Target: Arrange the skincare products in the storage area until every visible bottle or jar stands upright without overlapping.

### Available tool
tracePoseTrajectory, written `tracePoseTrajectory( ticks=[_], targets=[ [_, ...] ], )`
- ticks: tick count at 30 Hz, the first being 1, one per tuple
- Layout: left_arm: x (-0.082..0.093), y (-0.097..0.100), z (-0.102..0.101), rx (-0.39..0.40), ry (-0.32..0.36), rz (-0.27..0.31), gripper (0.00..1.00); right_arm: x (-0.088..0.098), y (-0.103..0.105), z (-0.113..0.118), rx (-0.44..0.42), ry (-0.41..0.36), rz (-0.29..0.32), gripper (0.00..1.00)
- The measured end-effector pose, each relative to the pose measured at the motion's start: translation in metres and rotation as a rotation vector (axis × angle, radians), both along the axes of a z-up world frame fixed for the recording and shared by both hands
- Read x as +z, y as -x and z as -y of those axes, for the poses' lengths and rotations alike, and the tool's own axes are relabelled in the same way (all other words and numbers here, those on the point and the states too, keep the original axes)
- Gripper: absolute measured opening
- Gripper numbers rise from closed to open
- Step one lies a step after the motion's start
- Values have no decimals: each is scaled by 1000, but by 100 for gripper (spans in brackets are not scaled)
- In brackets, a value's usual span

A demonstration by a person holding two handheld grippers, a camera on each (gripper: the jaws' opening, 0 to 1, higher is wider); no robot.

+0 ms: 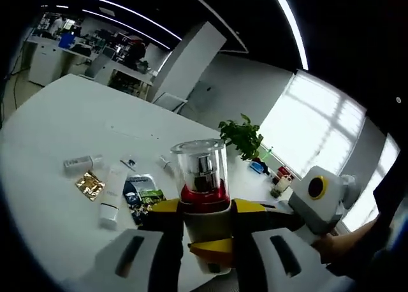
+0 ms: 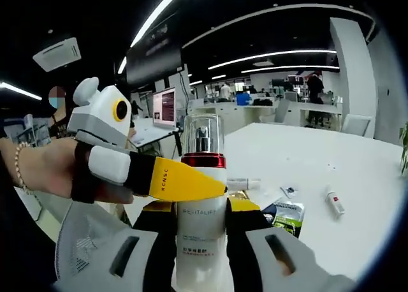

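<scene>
white bottle: the pump bottle [image 2: 201, 228] with a red collar and clear cap [image 1: 199, 167] stands upright in mid-air above the desk [image 1: 57, 126], pinched by both tools at once.
right hand-held gripper [image 2: 201, 222]: jaws closed on the bottle's lower body.
left hand-held gripper [image 1: 205, 225]: jaws narrow on the bottle just under the red collar.
risk, double hold: if the two hands pull apart or twist unevenly, the smooth bottle may slip, tilt or drop.
risk, cap: the clear cap looks only pressed on; a knock could pop it off.
risk, landing: a lying white tube [image 1: 111, 193], sachets [image 1: 143, 193] and a small tube [image 2: 334, 201] crowd the desk, so setting down there could overlap them.
</scene>
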State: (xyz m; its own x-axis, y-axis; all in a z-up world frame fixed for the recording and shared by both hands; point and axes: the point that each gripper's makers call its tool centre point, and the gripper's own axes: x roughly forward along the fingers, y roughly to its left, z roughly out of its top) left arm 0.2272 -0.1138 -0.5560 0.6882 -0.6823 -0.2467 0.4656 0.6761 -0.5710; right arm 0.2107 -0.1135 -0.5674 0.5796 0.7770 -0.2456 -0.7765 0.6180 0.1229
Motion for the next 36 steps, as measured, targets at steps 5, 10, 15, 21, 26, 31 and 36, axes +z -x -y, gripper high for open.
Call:
tracePoseTrajectory(
  ticks=[5,10,15,21,26,31,36],
  targets=[
    [21,3,9,-55,5,62,21,20,0,5,70,-99,46,30],
    [43,7,26,-168,-5,140,21,38,0,17,153,-175,60,32],
    [53,10,44,-262,-69,216,21,50,4,31,277,-146,101,33],
    [68,15,64,-350,-60,281,21,56,7,48,424,-141,97,36],
    [82,24,82,-442,-75,358,22,55,21,57,583,-92,108,34],
    [87,30,92,-509,-100,399,22,63,22,62,623,-97,116,33],
    [86,30,99,-560,-131,469,21,63,22,63,635,-85,136,33]
  ],
)
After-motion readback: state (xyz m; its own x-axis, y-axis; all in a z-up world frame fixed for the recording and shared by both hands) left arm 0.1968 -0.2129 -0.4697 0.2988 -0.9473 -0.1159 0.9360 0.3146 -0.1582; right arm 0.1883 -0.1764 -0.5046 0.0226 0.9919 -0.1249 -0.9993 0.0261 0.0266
